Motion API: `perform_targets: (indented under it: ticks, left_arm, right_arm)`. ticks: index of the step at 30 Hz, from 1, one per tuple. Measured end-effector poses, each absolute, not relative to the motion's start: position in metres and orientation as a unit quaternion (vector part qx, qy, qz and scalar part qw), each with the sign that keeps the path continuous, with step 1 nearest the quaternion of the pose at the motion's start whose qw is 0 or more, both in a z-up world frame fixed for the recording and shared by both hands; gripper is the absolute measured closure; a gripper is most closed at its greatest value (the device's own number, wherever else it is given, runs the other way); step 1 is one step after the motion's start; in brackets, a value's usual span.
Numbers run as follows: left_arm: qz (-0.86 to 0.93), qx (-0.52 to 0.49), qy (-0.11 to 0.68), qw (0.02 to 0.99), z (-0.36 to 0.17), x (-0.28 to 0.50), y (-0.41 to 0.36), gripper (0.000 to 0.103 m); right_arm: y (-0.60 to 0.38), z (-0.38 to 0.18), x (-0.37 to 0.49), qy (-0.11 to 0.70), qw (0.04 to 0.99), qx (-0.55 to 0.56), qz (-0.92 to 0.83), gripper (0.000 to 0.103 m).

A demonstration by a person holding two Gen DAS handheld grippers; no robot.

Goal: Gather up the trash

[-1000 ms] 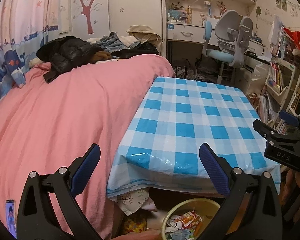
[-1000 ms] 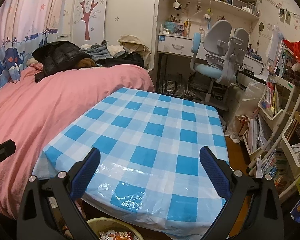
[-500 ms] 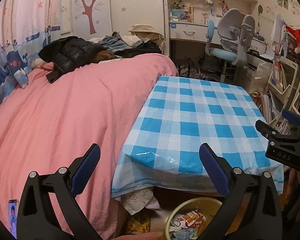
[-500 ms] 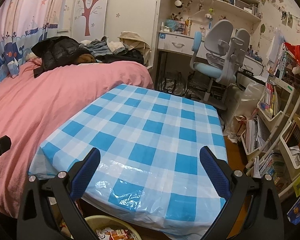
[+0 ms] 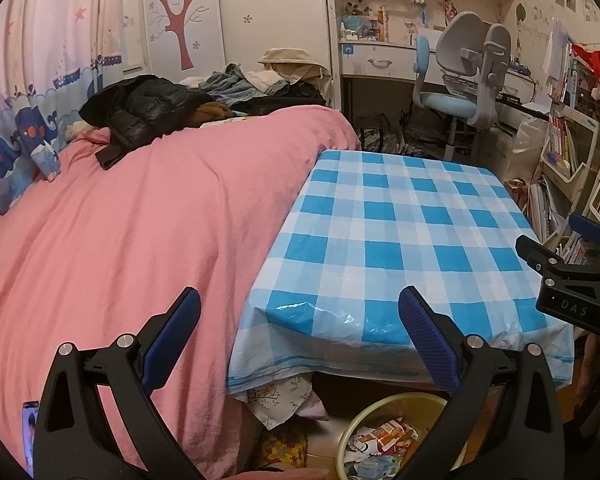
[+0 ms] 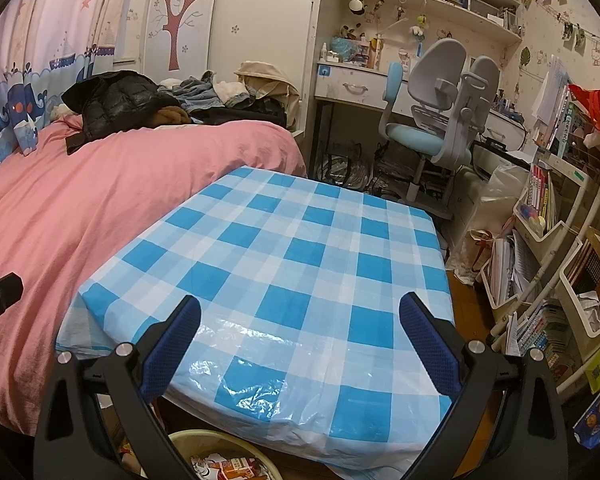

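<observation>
A yellow-green bin holding wrappers and paper scraps stands on the floor under the near edge of a table with a blue-and-white checked cloth. The bin's rim also shows at the bottom of the right wrist view. My left gripper is open and empty, held above the bin at the table's near-left corner. My right gripper is open and empty too, over the table's near edge. The right gripper's black body shows at the far right of the left wrist view.
A bed with a pink cover runs along the table's left side, with clothes piled at its far end. Beyond the table are a desk and a grey-blue chair. Shelves of books stand on the right.
Both views have shifted slightly: the table and bin appear a little further right in the left wrist view and lower in the right one. Both grippers stay open and empty.
</observation>
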State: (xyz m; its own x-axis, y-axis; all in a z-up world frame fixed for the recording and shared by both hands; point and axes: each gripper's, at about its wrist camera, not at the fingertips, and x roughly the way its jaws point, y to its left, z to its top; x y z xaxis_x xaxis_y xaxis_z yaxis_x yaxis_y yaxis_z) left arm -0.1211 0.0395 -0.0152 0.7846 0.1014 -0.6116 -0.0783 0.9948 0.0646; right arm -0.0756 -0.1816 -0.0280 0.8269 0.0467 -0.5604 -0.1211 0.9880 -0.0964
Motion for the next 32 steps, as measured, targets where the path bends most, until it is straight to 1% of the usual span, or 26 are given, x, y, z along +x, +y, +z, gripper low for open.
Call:
perform_targets:
  ticks: [14, 19, 27, 32]
  left_arm:
    - [0.026, -0.015, 0.298, 0.954, -0.01, -0.128, 0.05, 0.008]
    - [0.03, -0.003, 0.289, 0.957, -0.009, -0.13, 0.046, 0.008]
    - [0.041, 0.039, 0.307, 0.95, -0.014, -0.124, 0.034, 0.008]
    - [0.046, 0.045, 0.309, 0.949, -0.013, -0.124, 0.033, 0.008]
  right_arm:
    - [-0.183, -0.029, -0.077, 0.292, 0.953, -0.065, 0.043, 0.008]
    - [-0.184, -0.03, -0.078, 0.292, 0.953, -0.066, 0.043, 0.008]
    - [-0.183, -0.03, -0.077, 0.293, 0.953, -0.067, 0.043, 0.008]
    - [-0.183, -0.03, -0.077, 0.293, 0.953, -0.067, 0.043, 0.008]
